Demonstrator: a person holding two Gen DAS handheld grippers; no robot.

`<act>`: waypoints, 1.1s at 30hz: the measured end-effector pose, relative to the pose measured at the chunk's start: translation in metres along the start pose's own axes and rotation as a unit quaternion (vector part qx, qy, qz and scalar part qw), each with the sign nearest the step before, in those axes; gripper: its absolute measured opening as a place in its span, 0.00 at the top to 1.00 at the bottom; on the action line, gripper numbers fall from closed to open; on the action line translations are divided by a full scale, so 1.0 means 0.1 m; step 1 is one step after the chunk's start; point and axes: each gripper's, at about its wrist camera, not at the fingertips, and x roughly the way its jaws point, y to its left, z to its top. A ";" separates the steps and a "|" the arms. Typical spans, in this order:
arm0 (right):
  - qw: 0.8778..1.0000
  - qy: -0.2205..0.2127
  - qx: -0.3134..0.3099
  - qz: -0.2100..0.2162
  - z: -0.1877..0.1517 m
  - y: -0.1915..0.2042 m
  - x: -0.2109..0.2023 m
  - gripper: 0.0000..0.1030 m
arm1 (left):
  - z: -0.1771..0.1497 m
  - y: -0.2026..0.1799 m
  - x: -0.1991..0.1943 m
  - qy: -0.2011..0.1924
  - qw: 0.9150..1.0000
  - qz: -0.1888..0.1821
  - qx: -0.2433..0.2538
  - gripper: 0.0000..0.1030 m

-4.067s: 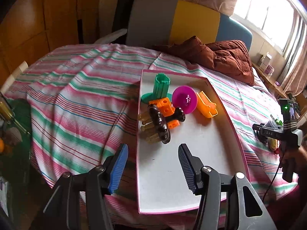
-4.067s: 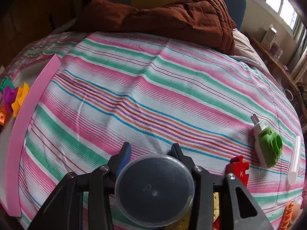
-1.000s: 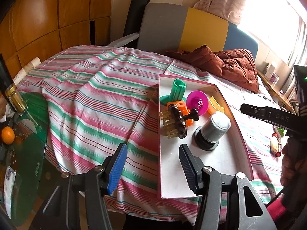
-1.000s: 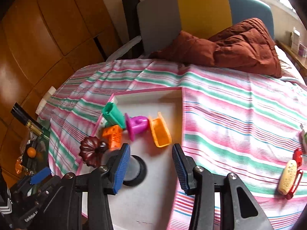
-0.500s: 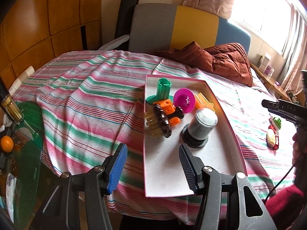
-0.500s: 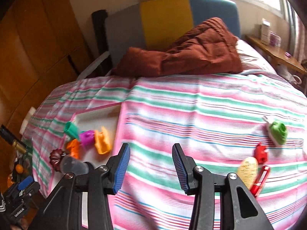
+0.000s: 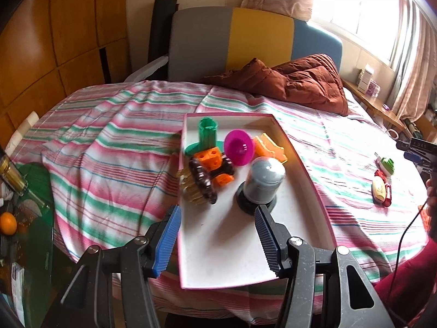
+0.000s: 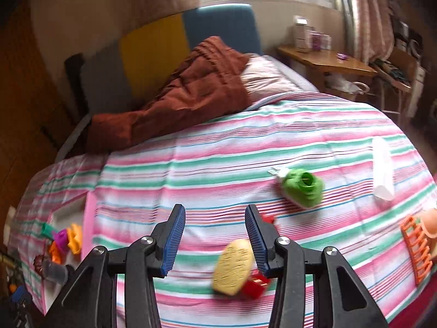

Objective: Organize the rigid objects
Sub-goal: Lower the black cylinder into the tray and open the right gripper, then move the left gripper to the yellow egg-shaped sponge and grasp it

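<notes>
striped cotton bedspread (image 7: pixel 114 147) under a shallow pink-rimmed white tray (image 7: pixel 311 188); in it i see a smooth grey domed jar (image 7: pixel 263 181) among ridged plastic toys. left gripper (image 7: pixel 217 235) and right gripper (image 8: pixel 215 239) both gape wide, empty, the right above a textured yellow oval (image 8: pixel 233 263).
</notes>
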 end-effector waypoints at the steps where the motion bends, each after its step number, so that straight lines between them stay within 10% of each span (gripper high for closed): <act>1: 1.000 -0.004 0.012 -0.009 0.02 -0.10 -0.01 0.56 | 0.01 -0.03 0.00 -0.001 1.000 -0.001 0.004 0.45; 11: 0.980 -0.010 0.195 -0.038 -0.11 -1.05 0.01 0.56 | 0.15 -0.50 0.12 0.003 0.998 -0.024 0.055 0.45; 33: 0.958 -0.014 0.287 0.008 -0.20 -1.36 -0.05 0.56 | 0.32 -2.16 0.78 0.064 0.967 -0.153 0.193 0.40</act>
